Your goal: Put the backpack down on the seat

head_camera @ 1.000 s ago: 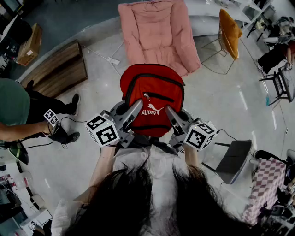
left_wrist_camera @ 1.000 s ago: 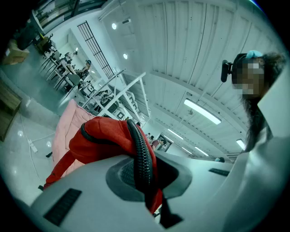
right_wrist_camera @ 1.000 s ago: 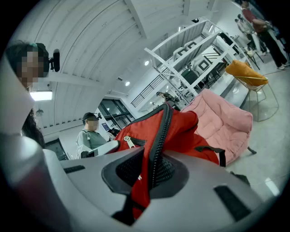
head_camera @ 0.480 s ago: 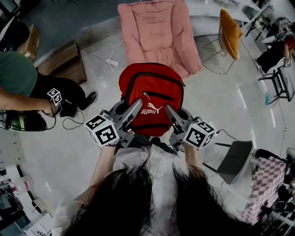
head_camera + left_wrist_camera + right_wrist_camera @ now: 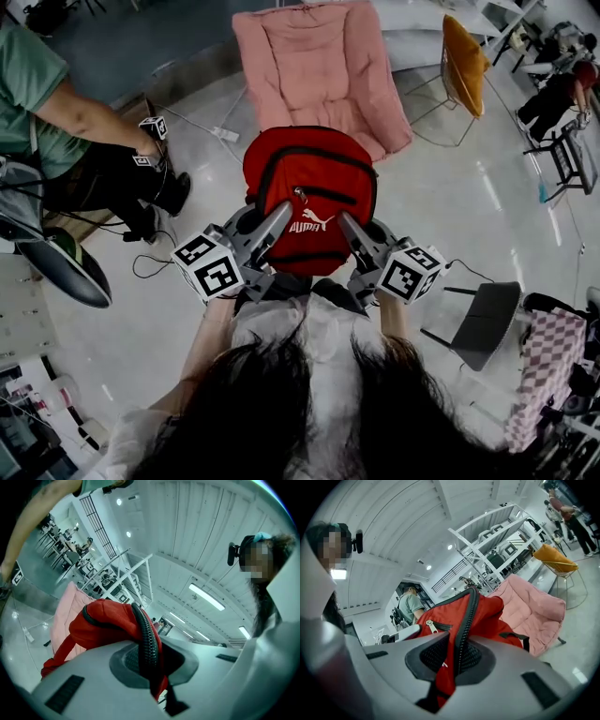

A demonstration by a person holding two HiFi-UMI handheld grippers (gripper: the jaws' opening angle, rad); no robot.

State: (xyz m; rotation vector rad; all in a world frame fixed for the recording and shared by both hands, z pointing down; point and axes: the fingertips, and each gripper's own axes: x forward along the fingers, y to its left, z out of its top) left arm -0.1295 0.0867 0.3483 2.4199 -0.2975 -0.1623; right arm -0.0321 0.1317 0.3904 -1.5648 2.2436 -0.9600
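A red backpack with black zips and a white logo hangs in the air in front of me, held from both sides. My left gripper is shut on its left edge; in the left gripper view the red fabric and a black zip run between the jaws. My right gripper is shut on its right edge, with red fabric pinched in the jaws. Just beyond the bag stands the pink padded chair, also seen behind the bag as the pink chair.
A person in a green shirt holding a marker cube stands at the left, beside a wooden bench. An orange chair stands at the back right, a grey stool and a checked cloth near my right. Cables lie on the floor.
The backpack and both grippers have hardly moved. The person at the left has moved from the lower left toward the upper left of the head view.
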